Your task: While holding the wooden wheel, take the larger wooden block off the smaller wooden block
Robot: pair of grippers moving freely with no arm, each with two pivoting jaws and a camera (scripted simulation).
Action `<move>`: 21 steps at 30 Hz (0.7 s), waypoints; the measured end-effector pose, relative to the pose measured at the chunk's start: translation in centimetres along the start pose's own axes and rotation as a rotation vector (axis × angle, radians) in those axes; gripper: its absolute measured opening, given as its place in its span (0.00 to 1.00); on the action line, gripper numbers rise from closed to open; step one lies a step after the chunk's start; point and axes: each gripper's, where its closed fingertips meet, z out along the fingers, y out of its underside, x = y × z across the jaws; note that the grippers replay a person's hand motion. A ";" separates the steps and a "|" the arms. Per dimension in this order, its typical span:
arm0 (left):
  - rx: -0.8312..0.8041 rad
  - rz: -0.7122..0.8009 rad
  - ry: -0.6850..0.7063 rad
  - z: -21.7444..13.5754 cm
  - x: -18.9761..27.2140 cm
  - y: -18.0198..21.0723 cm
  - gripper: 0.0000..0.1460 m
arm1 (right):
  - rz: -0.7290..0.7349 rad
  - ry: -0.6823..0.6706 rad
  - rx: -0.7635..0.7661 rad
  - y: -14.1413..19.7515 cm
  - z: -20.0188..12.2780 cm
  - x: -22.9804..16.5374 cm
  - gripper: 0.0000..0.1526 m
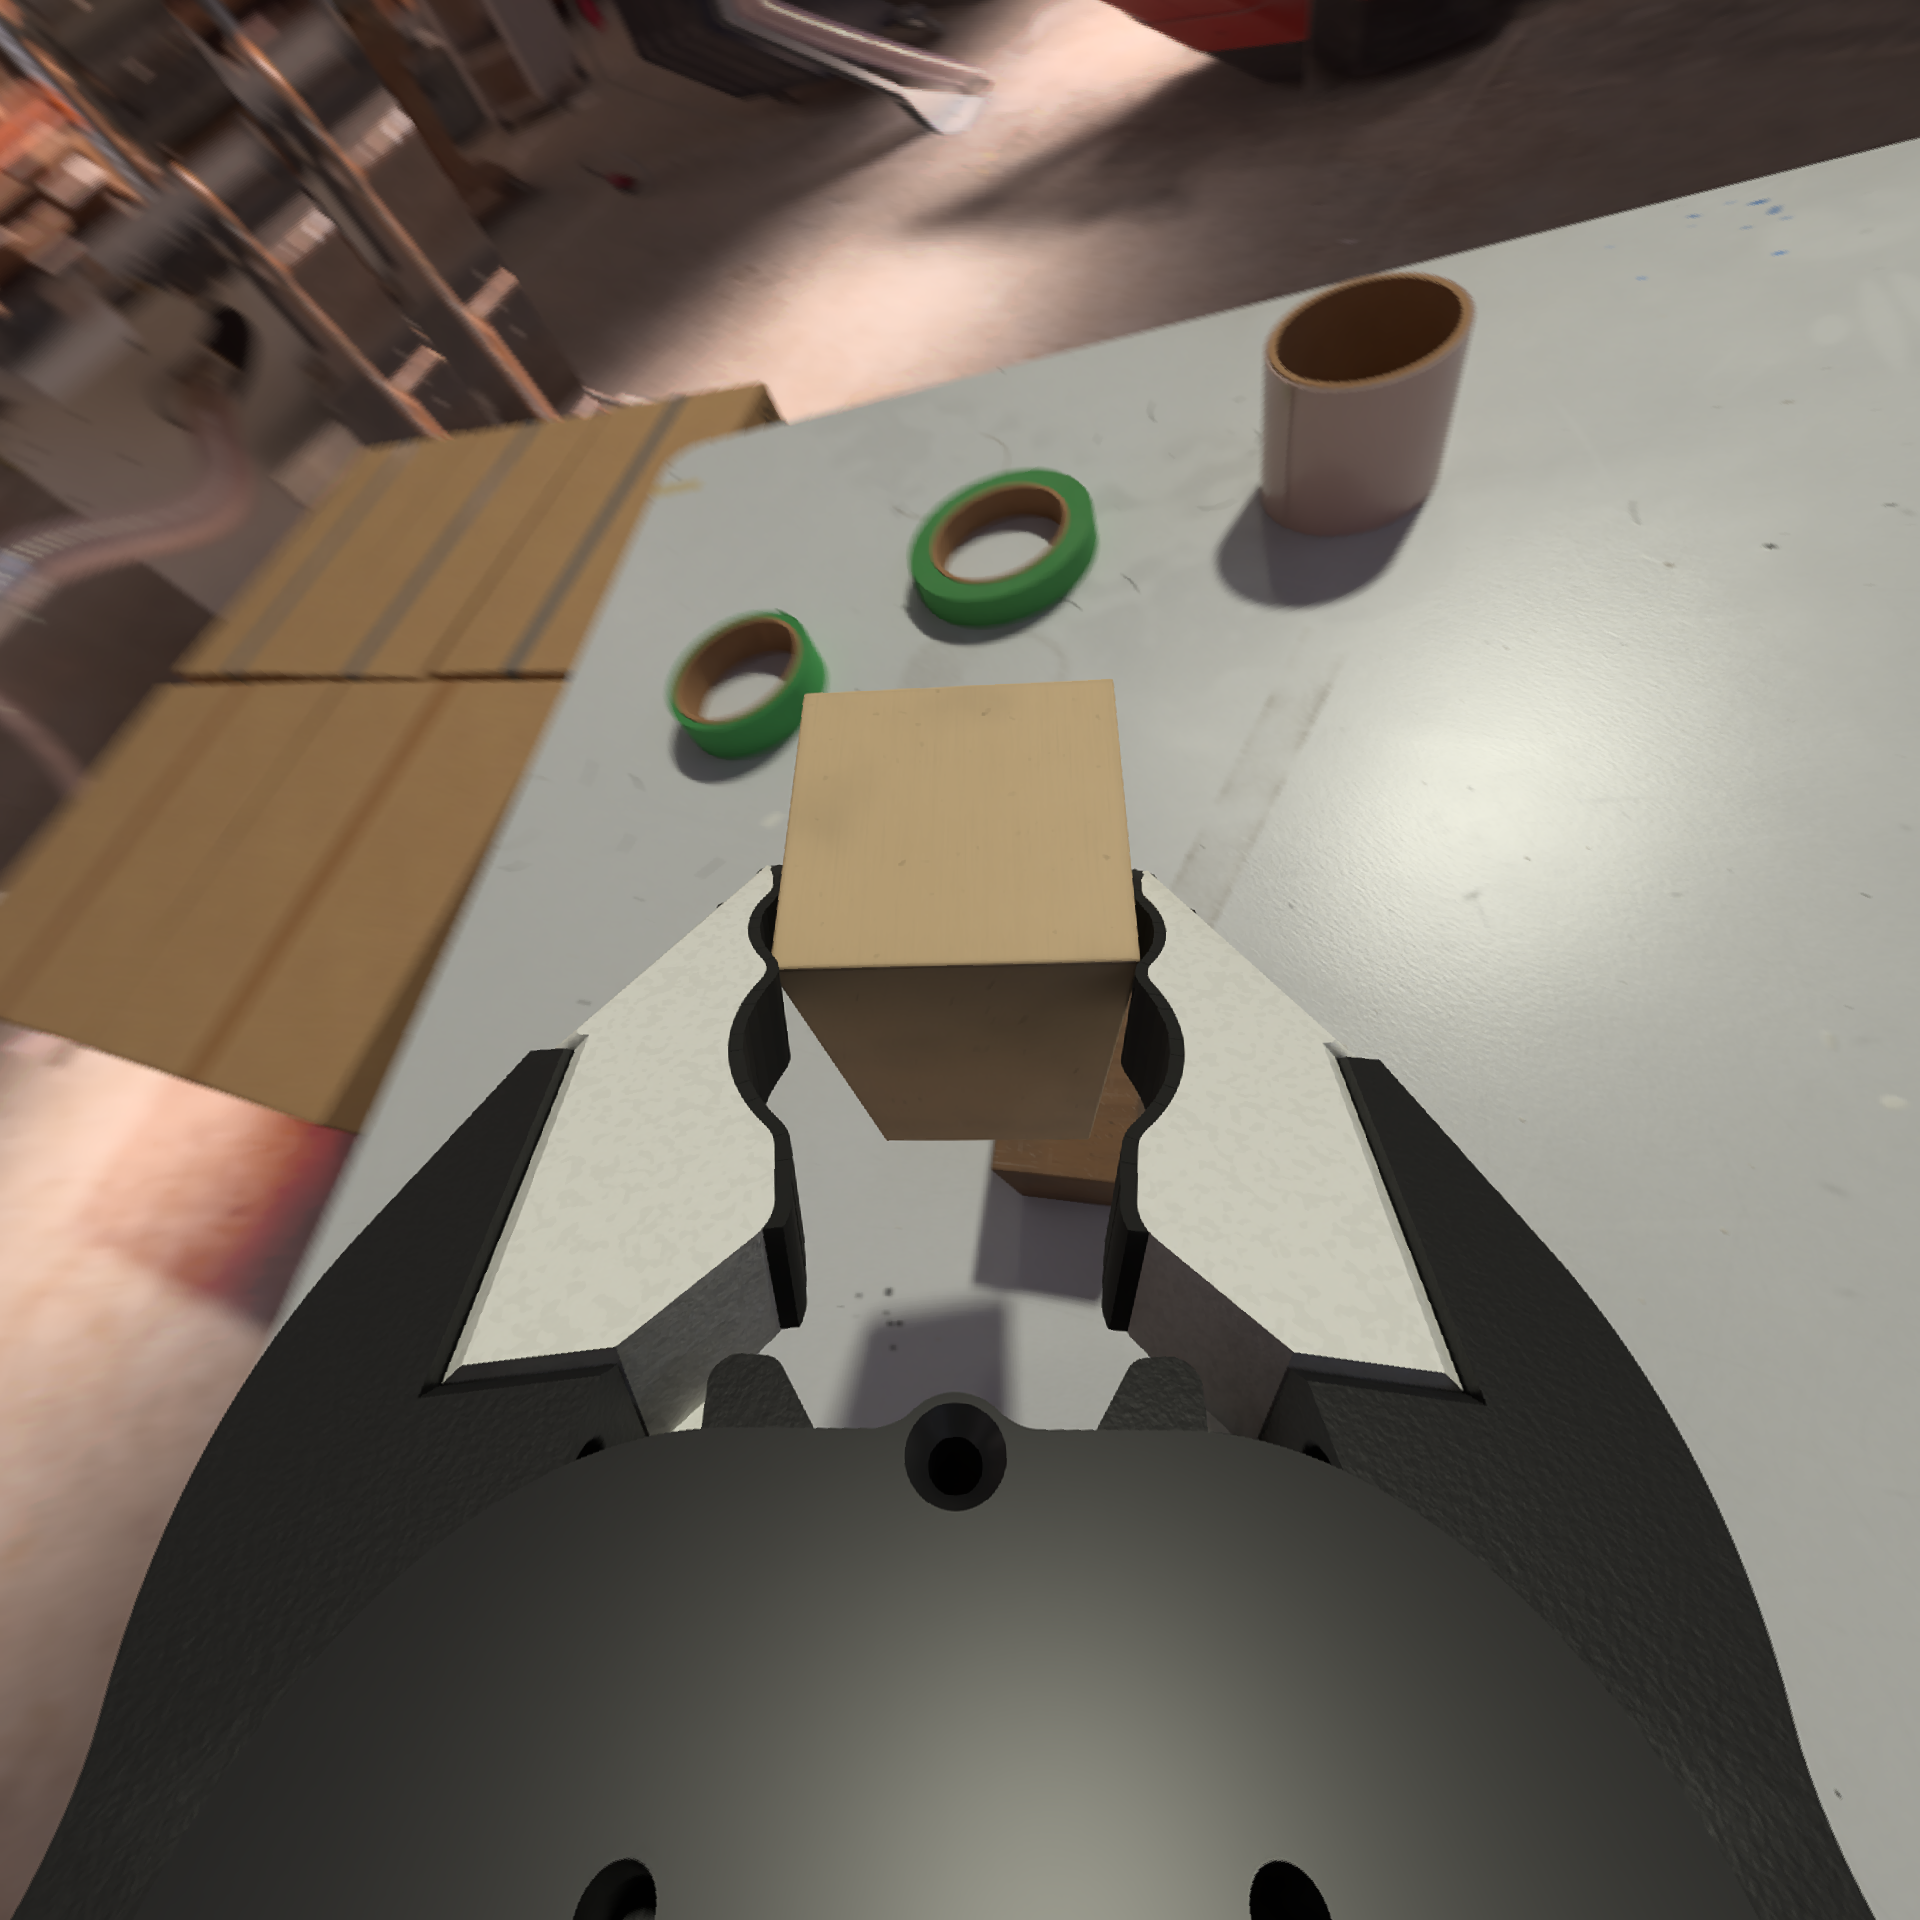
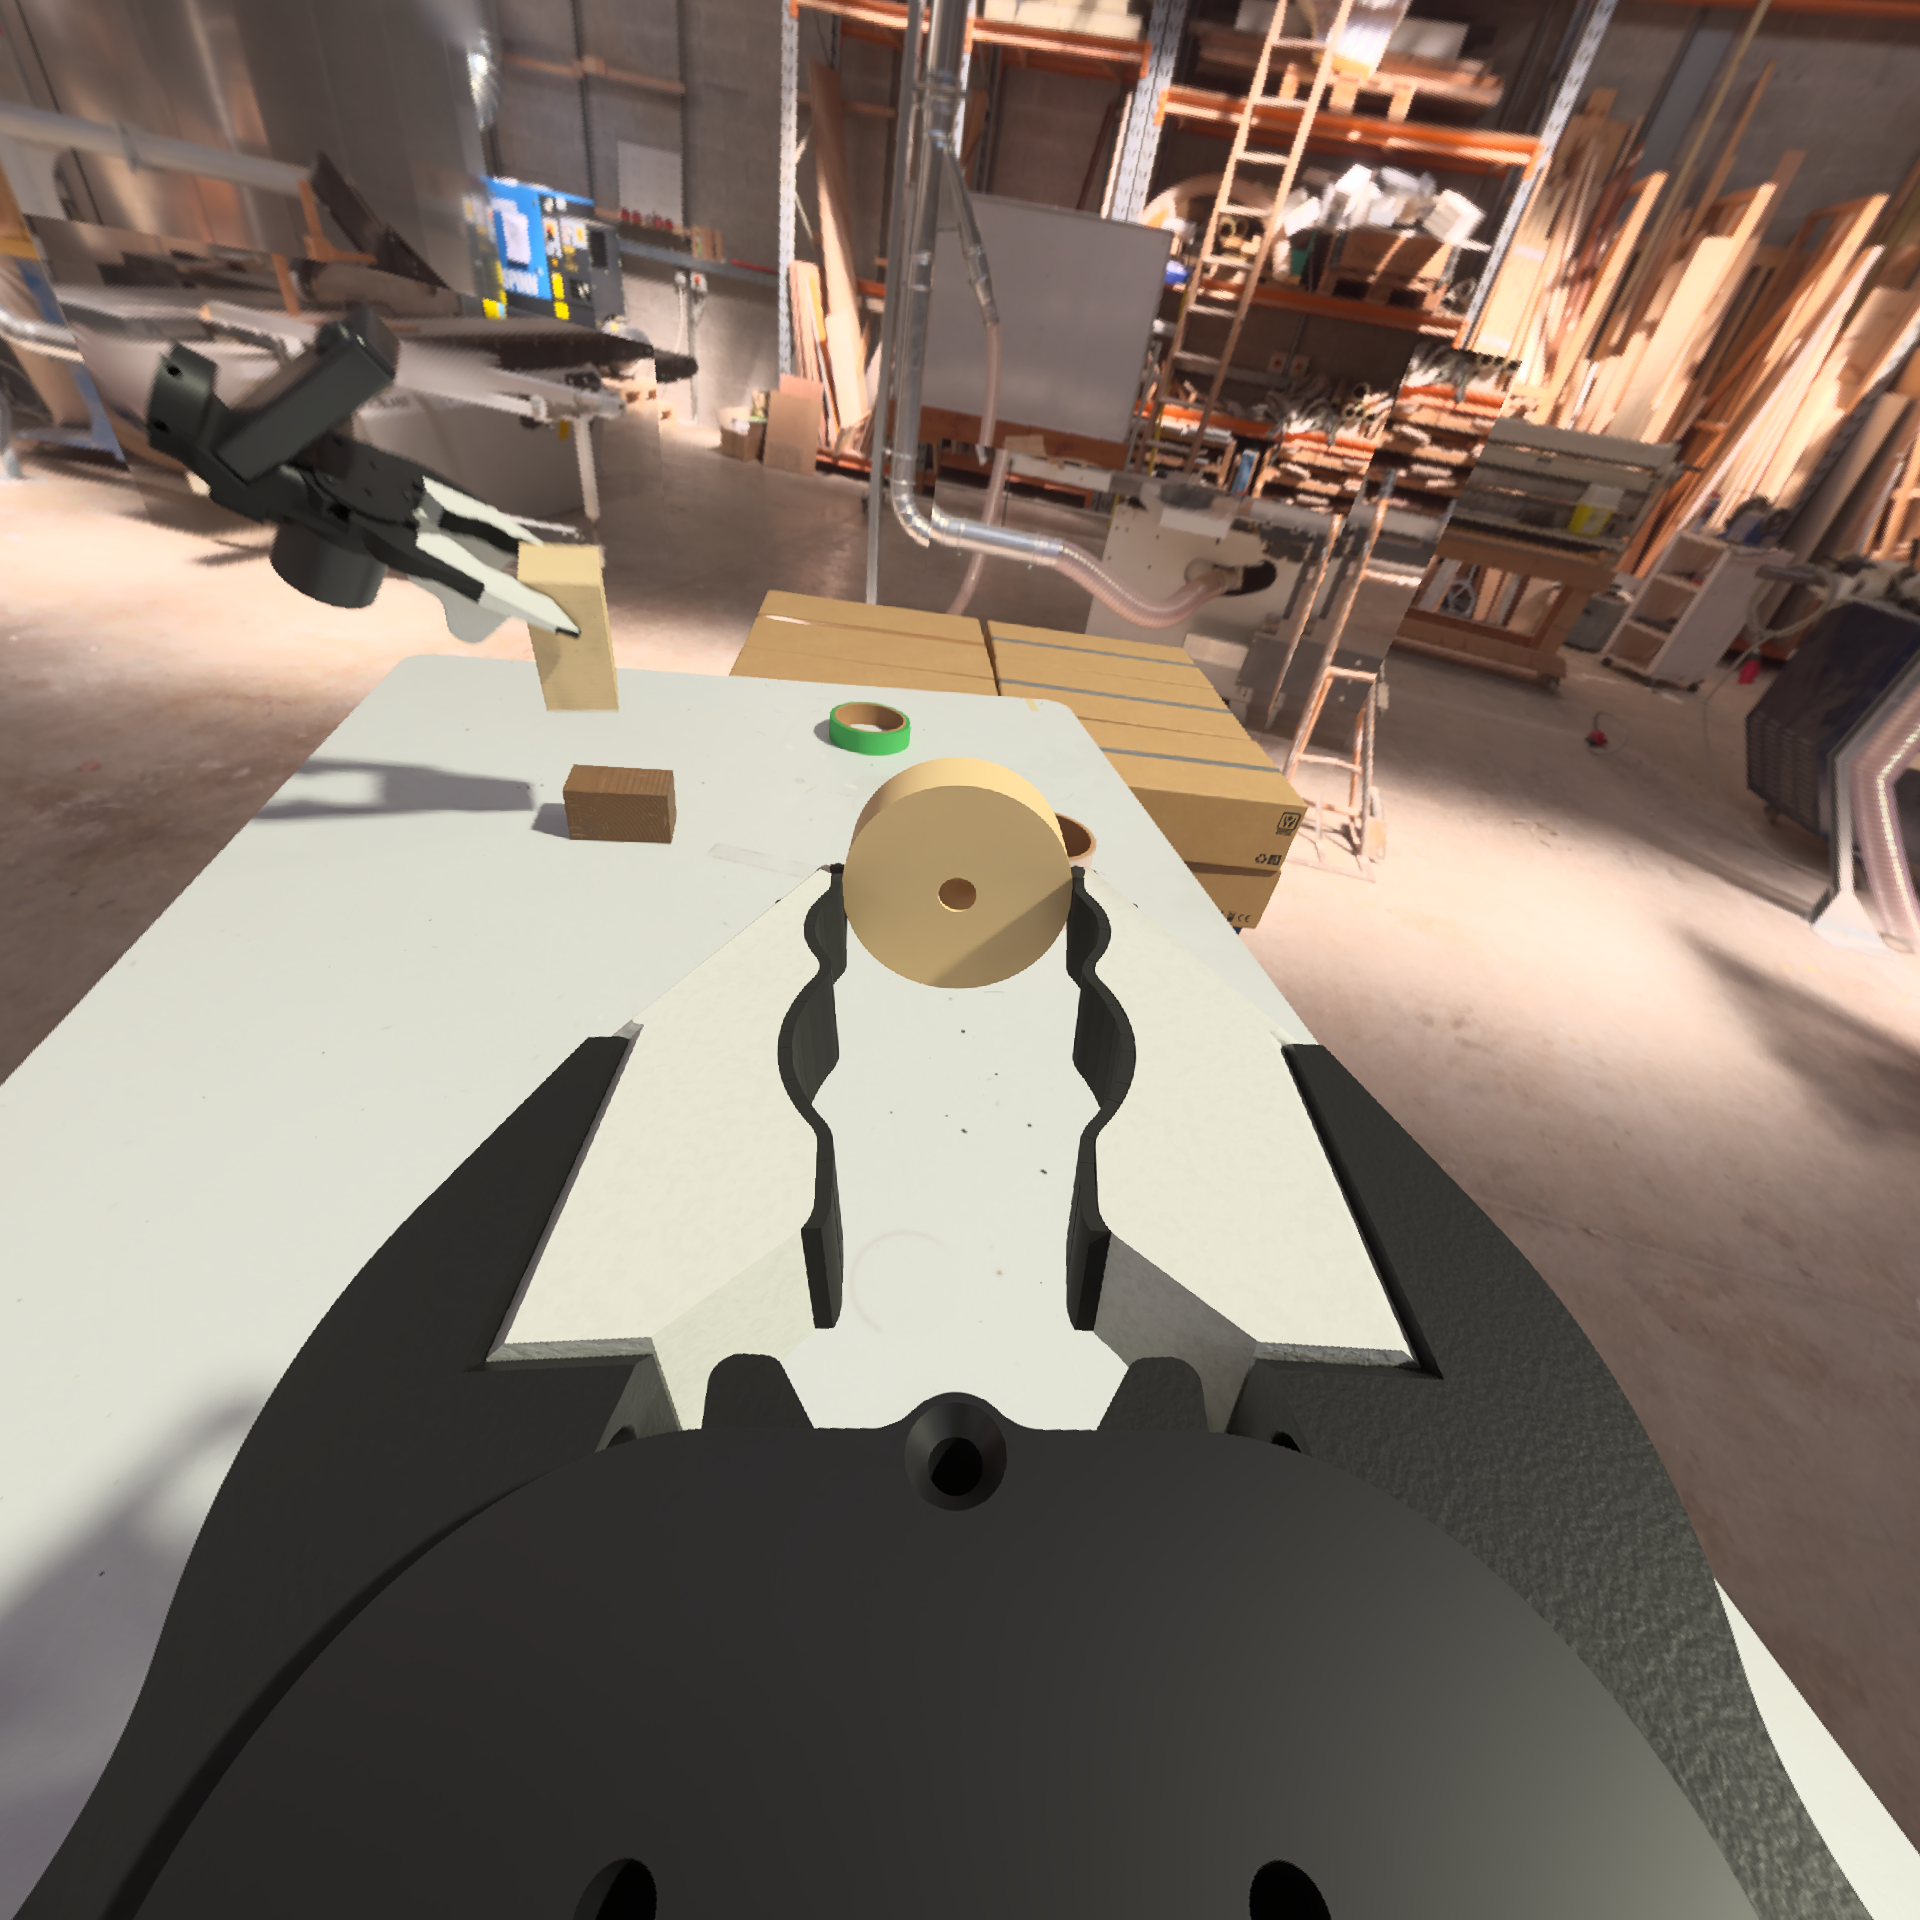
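Observation:
My left gripper (image 1: pixel 954 914) is shut on the larger, pale wooden block (image 1: pixel 951 831) and holds it in the air above the table. The smaller, darker wooden block (image 1: pixel 1060 1158) lies on the table below it, partly hidden by the big block. In the right wrist view the left gripper (image 2: pixel 556 608) holds the pale block (image 2: pixel 569 634) well above the dark block (image 2: pixel 619 802); the two blocks are apart. My right gripper (image 2: pixel 956 894) is shut on the round wooden wheel (image 2: pixel 954 888) with a centre hole, held above the table.
Two green tape rolls (image 1: pixel 748 681) (image 1: pixel 1005 545) and an upright cardboard tube (image 1: pixel 1363 400) stand on the grey table (image 1: pixel 1507 883) beyond the blocks. One green roll (image 2: pixel 871 725) shows in the right wrist view. Cardboard boxes (image 1: pixel 364 665) sit past the table's far edge.

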 end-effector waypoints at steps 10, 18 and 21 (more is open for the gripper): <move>0.129 0.154 -0.340 -6.8 1.7 -8.8 0.44 | -0.064 -0.033 -0.069 1.3 2.8 -1.6 0.28; 0.400 -0.030 -0.374 -11.1 2.0 -14.0 0.44 | -0.069 -0.067 -0.041 0.8 2.9 -2.2 0.28; 0.450 -0.061 -0.337 -12.3 1.8 -17.1 0.44 | -0.059 -0.071 -0.034 0.8 2.9 -2.0 0.28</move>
